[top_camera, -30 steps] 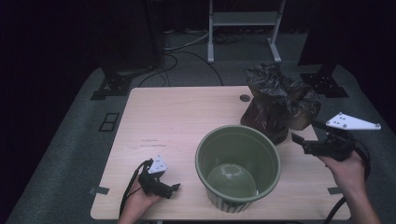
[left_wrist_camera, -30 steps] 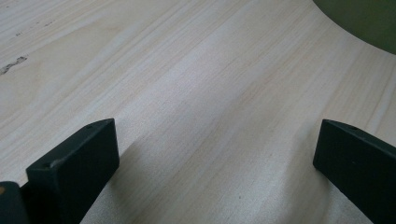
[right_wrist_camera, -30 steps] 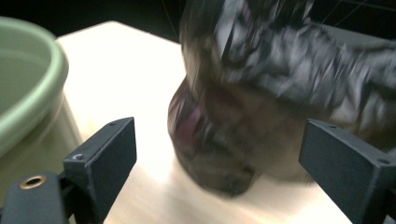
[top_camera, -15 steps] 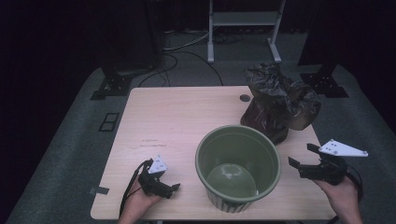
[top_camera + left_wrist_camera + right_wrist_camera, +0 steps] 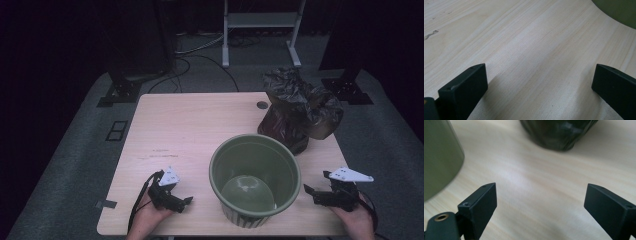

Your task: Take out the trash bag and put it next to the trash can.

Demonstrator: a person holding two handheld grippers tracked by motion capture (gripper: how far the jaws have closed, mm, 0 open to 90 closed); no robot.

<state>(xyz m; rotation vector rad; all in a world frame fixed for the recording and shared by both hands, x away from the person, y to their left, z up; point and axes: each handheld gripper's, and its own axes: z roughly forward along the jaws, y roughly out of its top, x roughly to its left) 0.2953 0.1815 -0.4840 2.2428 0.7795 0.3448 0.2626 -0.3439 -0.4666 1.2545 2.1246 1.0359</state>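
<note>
From the high view, your left gripper (image 5: 186,202) lies low on the light wooden desk (image 5: 190,125) near its front edge, just left of the green pot (image 5: 255,176), and your left hand (image 5: 150,212) grips it from below. Your right gripper (image 5: 311,191) sits to the right of the pot, close to its wall but apart from it, with its grey plate (image 5: 351,174) on top and your right hand (image 5: 356,220) behind it. The pot stands upright at the front middle of the desk, open and hollow inside. Behind it to the right, a crumpled dark bag (image 5: 297,107) stands just beside the pot's far rim. In the left gripper view, your fingers (image 5: 464,87) are spread wide with nothing but bare desk between them, and the pot's green wall (image 5: 619,11) curves in at the top right corner, well ahead. In the right gripper view, your fingers (image 5: 480,202) are likewise wide apart and hold nothing; the pot (image 5: 439,157) rises at the left, and the dark bag's base (image 5: 556,132) rests on the desk ahead.
</note>
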